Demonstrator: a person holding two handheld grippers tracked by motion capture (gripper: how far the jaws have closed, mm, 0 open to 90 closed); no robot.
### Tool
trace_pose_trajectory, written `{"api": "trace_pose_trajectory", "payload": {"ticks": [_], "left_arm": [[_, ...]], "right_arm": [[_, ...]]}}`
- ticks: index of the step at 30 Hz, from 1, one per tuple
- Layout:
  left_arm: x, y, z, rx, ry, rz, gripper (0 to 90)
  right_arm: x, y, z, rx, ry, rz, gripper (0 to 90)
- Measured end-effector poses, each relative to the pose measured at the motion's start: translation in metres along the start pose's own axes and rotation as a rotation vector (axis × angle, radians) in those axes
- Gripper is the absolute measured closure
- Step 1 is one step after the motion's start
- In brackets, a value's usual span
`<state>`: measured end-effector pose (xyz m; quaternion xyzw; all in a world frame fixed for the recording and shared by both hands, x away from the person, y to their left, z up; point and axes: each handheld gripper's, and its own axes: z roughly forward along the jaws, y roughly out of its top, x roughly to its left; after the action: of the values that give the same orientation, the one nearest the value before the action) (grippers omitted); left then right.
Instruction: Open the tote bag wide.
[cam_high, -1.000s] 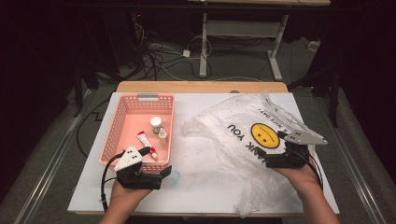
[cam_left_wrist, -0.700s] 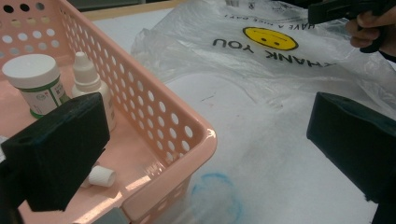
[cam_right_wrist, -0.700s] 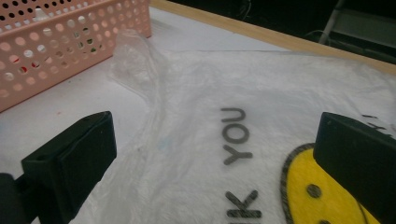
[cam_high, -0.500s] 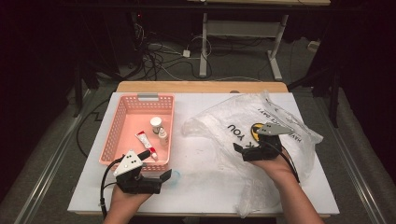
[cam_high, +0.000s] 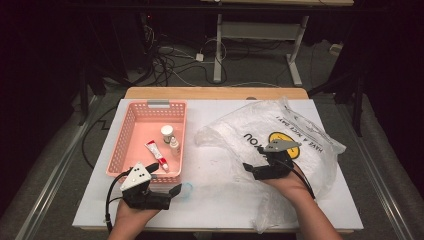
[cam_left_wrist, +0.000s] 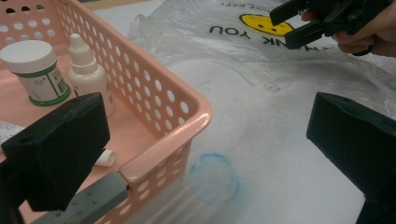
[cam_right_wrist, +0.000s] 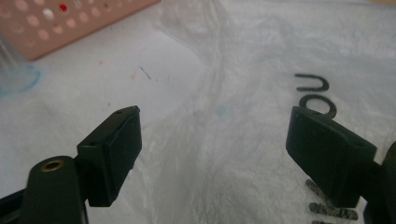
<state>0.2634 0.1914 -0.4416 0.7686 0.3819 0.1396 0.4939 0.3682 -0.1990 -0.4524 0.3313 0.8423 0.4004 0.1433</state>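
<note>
My right gripper hangs over the plastic bag, jaws apart and just been closing, only film beneath. My left gripper gapes beside the pink basket corner.

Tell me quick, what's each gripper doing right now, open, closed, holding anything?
Left gripper: open, empty, beside the pink basket.
Right gripper: open, jaws just been closing over the plastic bag, not yet pinching it.
</note>
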Motion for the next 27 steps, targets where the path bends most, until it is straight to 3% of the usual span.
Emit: {"api": "trace_pose_trajectory", "payload": {"ticks": [8, 16, 27], "left_arm": [[0.004, 0.0, -0.004, -0.006, 0.004, -0.014, 0.0], [0.005, 0.0, -0.004, -0.002, -0.006, -0.018, 0.0], [0.003, 0.0, -0.001, 0.015, -0.02, -0.009, 0.0]], "right_arm": [[0.01, -0.01, 0.015, 0.112, 0.015, -0.058, 24.2], [0.01, -0.018, 0.027, 0.165, 0.019, -0.053, 23.8], [0.001, -0.022, 0.023, 0.128, 0.02, -0.007, 40.0]]}}
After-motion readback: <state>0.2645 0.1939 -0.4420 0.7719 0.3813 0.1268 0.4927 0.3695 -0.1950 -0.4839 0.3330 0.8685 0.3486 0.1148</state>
